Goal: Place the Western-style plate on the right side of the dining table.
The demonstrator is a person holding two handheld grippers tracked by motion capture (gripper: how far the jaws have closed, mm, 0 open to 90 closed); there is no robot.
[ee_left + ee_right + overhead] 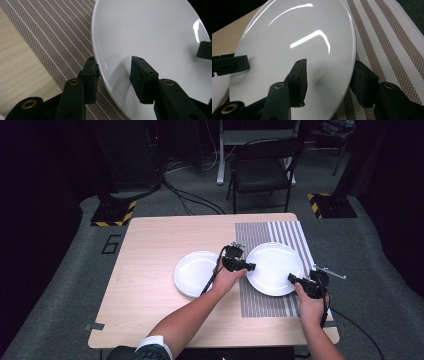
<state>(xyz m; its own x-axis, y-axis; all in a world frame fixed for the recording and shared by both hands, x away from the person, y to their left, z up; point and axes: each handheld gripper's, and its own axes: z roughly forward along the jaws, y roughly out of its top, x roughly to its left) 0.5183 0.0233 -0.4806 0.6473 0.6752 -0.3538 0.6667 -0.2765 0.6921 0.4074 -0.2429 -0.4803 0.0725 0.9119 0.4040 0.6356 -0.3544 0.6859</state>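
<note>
both grippers, left and right, fingers clamped on opposite rims of white plate over striped mat; second plate just left, worktop beyond open.

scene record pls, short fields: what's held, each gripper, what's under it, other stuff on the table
held item: white plate, gripped at opposite rims by both grippers
left gripper: shut on the plate's left rim, one jaw over it, one under
right gripper: shut on the plate's near right rim, same way
under it: striped placemat on the right part of the wooden table
plate height: resting or just above the mat, cannot tell
other: second white plate on bare wood to the left
</note>
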